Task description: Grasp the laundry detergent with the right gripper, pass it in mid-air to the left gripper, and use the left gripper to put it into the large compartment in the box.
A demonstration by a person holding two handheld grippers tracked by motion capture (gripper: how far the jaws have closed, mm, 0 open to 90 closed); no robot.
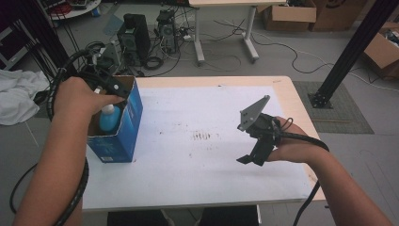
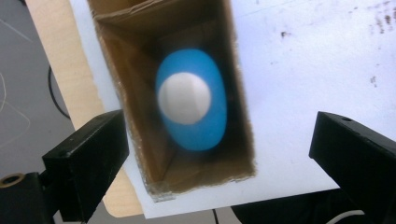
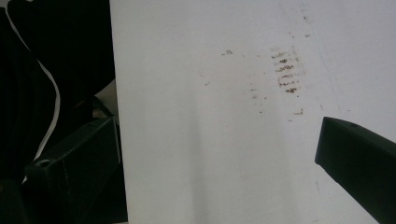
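Left tool point(image 1: 110, 87), seen from the high view, hangs over the open top of a blue carton point(image 1: 124, 129) that stands upright at the left edge of the white-covered surface point(image 1: 197, 165). Inside the carton a blue bottle point(image 1: 109, 118) with a white cap stands upright, its top just below the rim. The person's left hand point(image 1: 80, 96) wraps the tool from behind, and a black cable point(image 1: 77, 188) trails down along the forearm. How wide this tool's jaws stand cannot be told from up here. The right tool point(image 1: 254, 157) is held above the right part of the surface, well apart from the carton, with its grey three-cornered plate point(image 1: 253, 113) tilted upward; it holds nothing. Faint brown smudges point(image 1: 202, 136) mark the surface between the two tools.

Seen along the left tool point(image 2: 219, 140) in its own view, the two black jaws stand wide apart, one at each lower corner, with nothing between them. The carton point(image 2: 140, 126) is looked into from straight above: its brown inner walls frame the bottle point(image 2: 205, 135), whose white cap point(image 2: 184, 98) faces the camera. The jaws are above the carton's mouth and touch neither the carton nor the bottle.

Along the right tool point(image 3: 217, 149) in its view, the jaws are likewise spread wide and empty. Below them lies the bare white surface point(image 3: 187, 163) with the brown smudges point(image 3: 286, 70) toward the upper right, and the surface's edge runs down the left side.
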